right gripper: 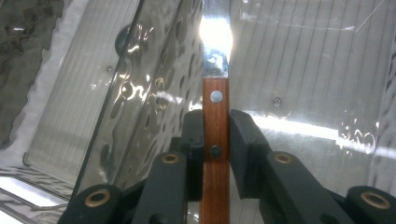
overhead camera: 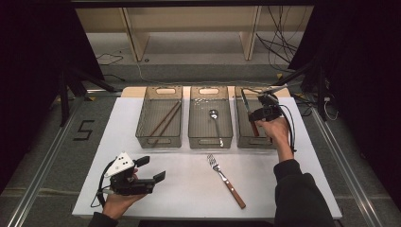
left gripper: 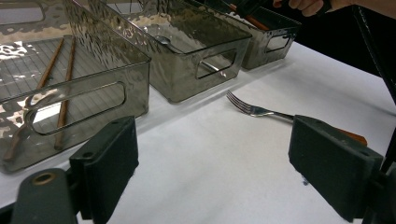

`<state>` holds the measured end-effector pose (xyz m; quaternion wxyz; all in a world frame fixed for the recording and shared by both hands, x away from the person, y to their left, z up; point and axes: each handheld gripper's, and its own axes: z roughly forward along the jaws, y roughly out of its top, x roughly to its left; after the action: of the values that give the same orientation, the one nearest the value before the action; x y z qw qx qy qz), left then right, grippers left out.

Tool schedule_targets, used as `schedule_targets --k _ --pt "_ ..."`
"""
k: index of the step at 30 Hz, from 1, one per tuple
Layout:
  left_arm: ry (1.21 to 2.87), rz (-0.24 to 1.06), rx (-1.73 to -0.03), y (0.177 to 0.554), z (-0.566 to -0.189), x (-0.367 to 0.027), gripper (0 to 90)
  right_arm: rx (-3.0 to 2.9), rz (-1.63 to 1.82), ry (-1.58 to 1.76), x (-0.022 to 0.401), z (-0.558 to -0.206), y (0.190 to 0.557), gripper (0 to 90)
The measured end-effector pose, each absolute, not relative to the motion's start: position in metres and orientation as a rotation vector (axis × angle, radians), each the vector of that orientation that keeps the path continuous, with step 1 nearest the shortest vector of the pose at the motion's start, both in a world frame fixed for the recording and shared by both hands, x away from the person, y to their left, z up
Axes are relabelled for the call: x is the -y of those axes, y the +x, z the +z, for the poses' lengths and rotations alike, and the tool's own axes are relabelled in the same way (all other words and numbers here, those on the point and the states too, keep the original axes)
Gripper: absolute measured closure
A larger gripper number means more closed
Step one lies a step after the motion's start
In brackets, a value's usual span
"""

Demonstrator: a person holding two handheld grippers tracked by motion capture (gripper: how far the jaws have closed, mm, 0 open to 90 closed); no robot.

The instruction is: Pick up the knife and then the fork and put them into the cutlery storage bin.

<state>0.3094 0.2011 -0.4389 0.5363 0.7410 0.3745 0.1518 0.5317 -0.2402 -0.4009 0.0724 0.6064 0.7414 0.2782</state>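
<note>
Clamped on the wooden-handled knife (right gripper: 215, 126), your right gripper (overhead camera: 261, 113) hangs over the bin (overhead camera: 246, 140) at two o'clock, ready to lower and release, while your left gripper (overhead camera: 147, 169) idles with jaws apart at seven o'clock.

Knife (right gripper: 215, 116): blade tip cut off by top edge in right gripper view, handle end hidden below jaws. Fork (left gripper: 261, 111): handle mostly hidden behind jaw in left gripper view. Knife in high view too small, largely covered by right gripper (overhead camera: 263, 112).
</note>
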Motion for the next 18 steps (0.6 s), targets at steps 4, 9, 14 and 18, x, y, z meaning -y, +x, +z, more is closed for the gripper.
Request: schedule_targets --k 4,9,14,18 --pt "1.763 0.360 -0.893 0.309 -0.439 -0.201 15.4 -2.226 0.822 1.834 0.238 -0.404 0.533 76.9" --pt "1.765 0.360 -0.892 0.309 -0.439 -0.201 15.4 -2.219 0.845 1.851 0.237 -0.405 0.534 62.1" --pt "1.764 0.361 -0.892 0.309 -0.439 -0.201 15.4 -2.222 0.894 1.831 0.238 -0.400 0.531 50.0" --pt "1.764 0.360 -0.893 0.309 -0.439 -0.201 15.4 -2.216 0.933 1.784 0.237 -0.393 0.524 45.2"
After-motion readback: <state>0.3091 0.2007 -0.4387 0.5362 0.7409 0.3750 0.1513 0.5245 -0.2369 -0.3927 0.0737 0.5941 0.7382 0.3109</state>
